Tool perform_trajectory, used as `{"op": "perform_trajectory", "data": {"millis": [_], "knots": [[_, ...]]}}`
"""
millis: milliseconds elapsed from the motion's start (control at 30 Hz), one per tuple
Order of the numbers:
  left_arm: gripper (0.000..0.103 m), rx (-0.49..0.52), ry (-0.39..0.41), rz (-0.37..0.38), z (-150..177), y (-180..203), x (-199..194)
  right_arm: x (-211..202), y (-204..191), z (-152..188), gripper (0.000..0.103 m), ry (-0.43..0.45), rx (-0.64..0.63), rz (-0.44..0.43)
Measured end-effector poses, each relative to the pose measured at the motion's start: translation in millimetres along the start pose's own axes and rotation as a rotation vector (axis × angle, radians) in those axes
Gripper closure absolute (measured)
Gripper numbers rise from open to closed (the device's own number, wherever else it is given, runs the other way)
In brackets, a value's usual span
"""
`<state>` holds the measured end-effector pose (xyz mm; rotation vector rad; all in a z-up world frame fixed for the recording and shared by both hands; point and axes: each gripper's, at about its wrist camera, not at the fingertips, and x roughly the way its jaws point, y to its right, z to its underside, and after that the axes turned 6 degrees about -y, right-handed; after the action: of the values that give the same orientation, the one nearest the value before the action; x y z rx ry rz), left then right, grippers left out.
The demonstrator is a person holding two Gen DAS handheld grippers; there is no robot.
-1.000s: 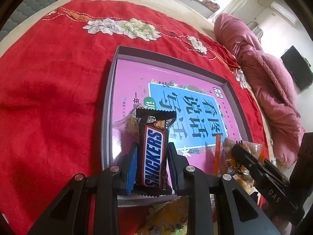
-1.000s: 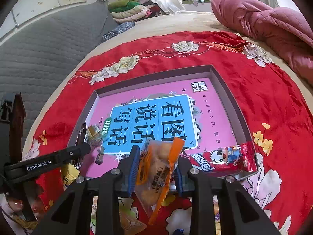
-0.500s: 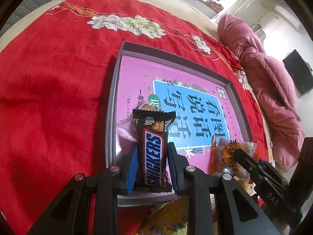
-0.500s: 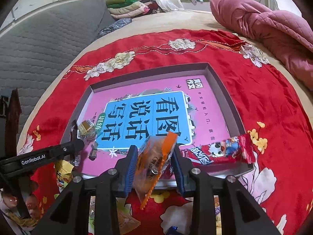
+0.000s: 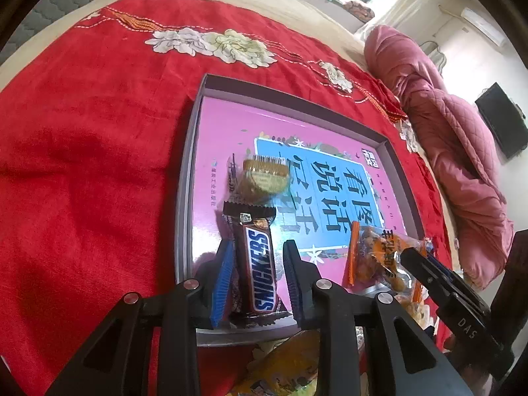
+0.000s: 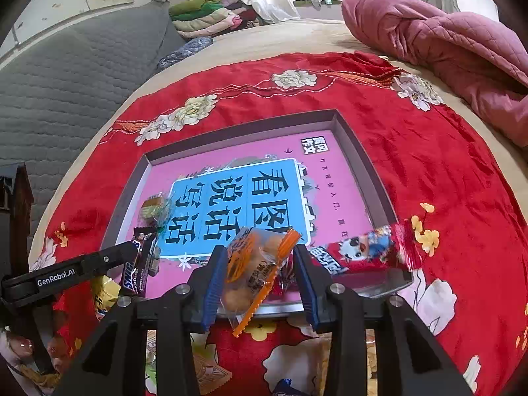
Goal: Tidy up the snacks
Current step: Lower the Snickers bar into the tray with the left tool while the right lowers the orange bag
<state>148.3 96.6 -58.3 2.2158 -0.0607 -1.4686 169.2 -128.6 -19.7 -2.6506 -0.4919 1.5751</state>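
Pink tray [image 6: 349,132] is already holding two snacks. I am opening both grippers: left gripper [image 5: 255,275] releasing the Snickers bar [image 5: 259,264], right gripper [image 6: 260,272] releasing the orange packet [image 6: 254,267], near edge. Loose snacks are still lying outside.

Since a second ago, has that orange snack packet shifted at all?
Yes. The orange snack packet now sits lower against the tray's blue label, and the right gripper's jaws are opening around it, no longer pinching it.
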Motion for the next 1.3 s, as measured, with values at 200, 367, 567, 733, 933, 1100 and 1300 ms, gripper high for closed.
{"op": "perform_trajectory", "data": {"millis": [200,367,567,733,933,1100,1300], "knots": [[0.063,-0.012,-0.001,0.016,0,-1,-2,-2,4,0,0.060,0.000,0.019,0.000],[0.058,-0.019,0.001,0.021,0,-2,-5,-3,8,1,0.056,0.004,0.033,0.005],[0.054,-0.026,0.012,0.033,-1,-3,-10,-6,13,0,0.056,0.011,0.049,0.010],[0.053,-0.022,0.024,0.038,-1,-1,-17,-8,14,0,0.056,0.018,0.055,0.007],[0.052,-0.010,0.033,0.037,-1,2,-24,-12,17,0,0.056,0.026,0.063,0.002],[0.048,-0.005,0.043,0.036,0,2,-31,-15,19,0,0.054,0.034,0.069,-0.004],[0.047,-0.012,0.068,0.044,2,0,-43,-20,21,0,0.053,0.046,0.070,-0.013]]}}
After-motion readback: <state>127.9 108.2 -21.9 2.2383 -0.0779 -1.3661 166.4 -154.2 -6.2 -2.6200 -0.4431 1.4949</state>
